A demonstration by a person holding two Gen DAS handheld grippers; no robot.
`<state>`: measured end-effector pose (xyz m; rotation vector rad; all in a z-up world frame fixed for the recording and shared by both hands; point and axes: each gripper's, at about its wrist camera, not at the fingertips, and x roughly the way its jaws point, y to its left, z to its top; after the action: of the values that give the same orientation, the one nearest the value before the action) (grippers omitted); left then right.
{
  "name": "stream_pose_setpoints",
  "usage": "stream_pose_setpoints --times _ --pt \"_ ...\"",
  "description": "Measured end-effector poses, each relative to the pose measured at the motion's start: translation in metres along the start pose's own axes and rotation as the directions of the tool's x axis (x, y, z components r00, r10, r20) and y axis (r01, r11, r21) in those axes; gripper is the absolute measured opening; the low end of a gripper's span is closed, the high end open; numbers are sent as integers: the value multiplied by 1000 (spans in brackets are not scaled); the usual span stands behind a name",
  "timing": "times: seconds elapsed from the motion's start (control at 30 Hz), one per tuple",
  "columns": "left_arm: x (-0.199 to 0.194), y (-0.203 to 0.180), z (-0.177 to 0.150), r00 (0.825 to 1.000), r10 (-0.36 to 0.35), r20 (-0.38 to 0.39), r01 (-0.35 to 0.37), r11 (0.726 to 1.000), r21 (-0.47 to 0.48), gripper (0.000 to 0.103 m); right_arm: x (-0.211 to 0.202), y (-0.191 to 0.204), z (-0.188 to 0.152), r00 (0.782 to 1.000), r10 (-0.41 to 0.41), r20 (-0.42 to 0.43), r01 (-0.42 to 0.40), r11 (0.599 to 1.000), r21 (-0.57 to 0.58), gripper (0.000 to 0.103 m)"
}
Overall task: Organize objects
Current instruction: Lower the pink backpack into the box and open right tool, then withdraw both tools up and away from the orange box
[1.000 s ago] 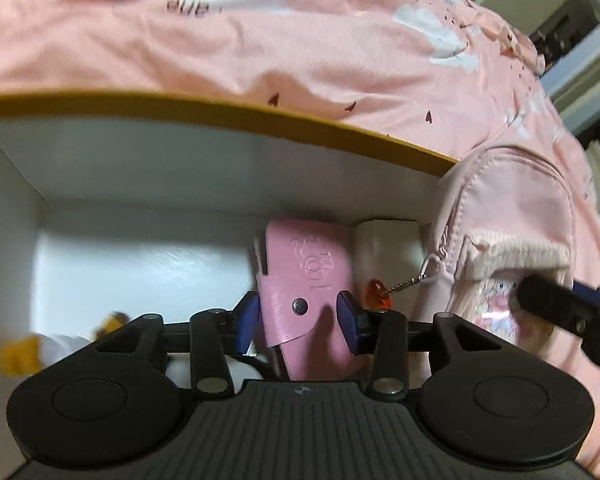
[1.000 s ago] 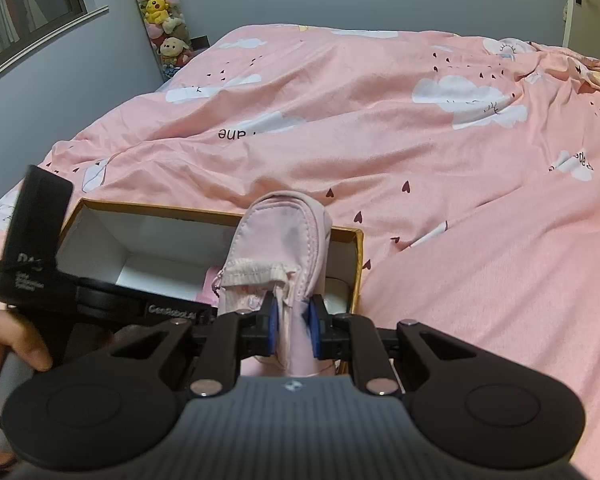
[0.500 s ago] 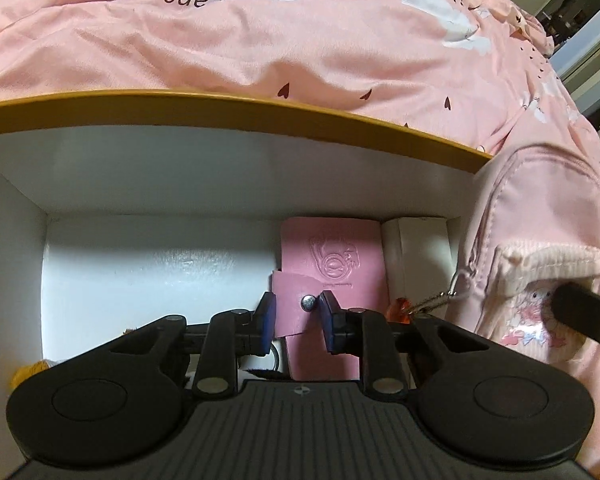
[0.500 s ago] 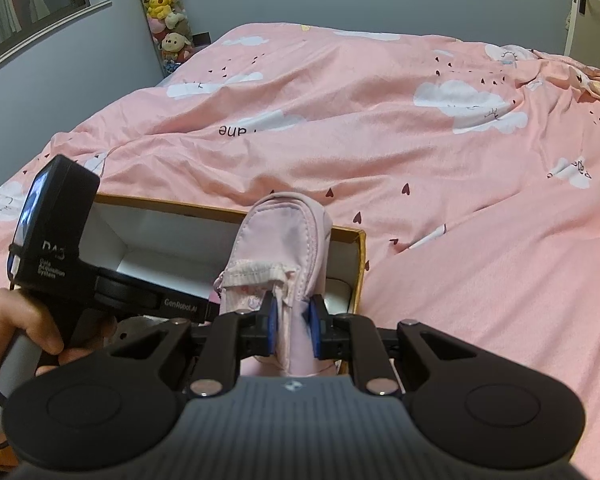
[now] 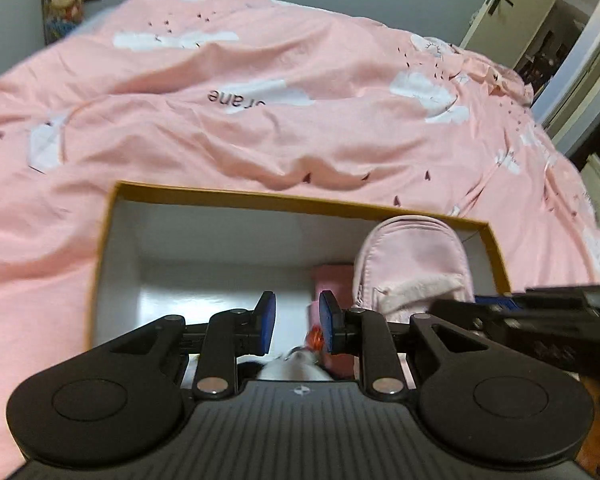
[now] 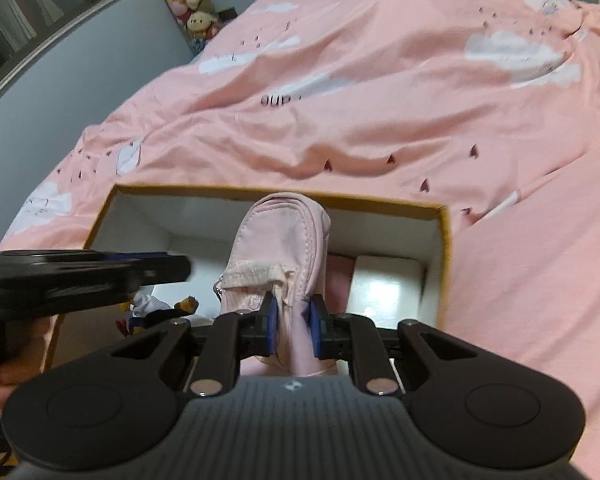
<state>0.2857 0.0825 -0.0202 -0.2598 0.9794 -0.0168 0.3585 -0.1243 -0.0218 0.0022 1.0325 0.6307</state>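
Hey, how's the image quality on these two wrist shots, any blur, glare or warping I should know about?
Left wrist view: motion blur smears the bedspread and the items low between the fingers; fisheye bends the box rim. Right wrist view: the other gripper is streaked with blur, and glare washes out the white block inside the box, while the pink pouch stays fairly sharp.

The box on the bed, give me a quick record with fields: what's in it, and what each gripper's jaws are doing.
box: open cardboard box on a pink bedspread
contents: pink pouch, pink wallet, white block, small toys
right gripper: jaws shut on the pouch
left gripper: jaws narrowly apart, nothing gripped, above the box
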Motion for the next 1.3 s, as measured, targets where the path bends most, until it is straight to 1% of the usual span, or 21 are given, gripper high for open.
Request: stream_pose_setpoints --times 0.07,0.17,0.33,0.43,0.53,0.6,0.73,0.87,0.97,1.03,1.1,1.13,1.2,1.3 --pt "-4 0 -5 1000 10 0 -10 1000 19 26 9 0 0 1000 5 -22 -5 1000 4 17" --pt "-2 2 -8 1000 11 -13 -11 1000 23 26 22 -2 0 999 -2 -49 3 1000 17 17" --pt "-2 2 -15 1000 9 -25 -8 1000 19 26 36 -16 1 996 26 -85 -18 996 92 17" --pt "-2 3 -17 1000 8 -28 -8 1000 12 26 43 -21 2 994 34 -102 -22 993 113 17" --pt "-3 3 -20 999 13 -32 -13 1000 7 26 50 -18 3 993 20 -120 -6 993 116 18" --pt "-5 2 -21 999 17 -33 -16 1000 10 26 56 -16 3 990 -2 -138 17 994 112 20" --pt "-11 -2 -25 999 21 -33 -20 999 30 26 62 -8 2 989 -47 -141 57 996 70 25" --pt "-26 -7 -29 1000 17 -14 -16 999 52 26 52 -3 2 991 -82 -108 84 996 20 35" --pt "-41 -13 -33 999 35 14 -36 996 80 26 36 4 -1 990 -122 -70 121 992 -15 39" --pt "-55 -17 -37 998 52 44 -57 993 102 26 20 10 -5 992 -122 -27 121 992 -36 42" --pt "-71 -20 -44 996 54 76 -63 990 122 26 0 18 -11 993 -116 27 118 991 -66 43" --pt "-79 -22 -48 995 47 88 -58 991 124 28 -11 22 -16 992 -110 58 114 990 -82 45" --pt "-93 -22 -55 994 25 103 -38 991 126 29 -36 30 -27 988 -83 132 97 990 -105 58" --pt "-112 -24 -71 994 -4 111 -9 993 122 34 -68 40 -48 975 -61 214 87 989 -117 60"
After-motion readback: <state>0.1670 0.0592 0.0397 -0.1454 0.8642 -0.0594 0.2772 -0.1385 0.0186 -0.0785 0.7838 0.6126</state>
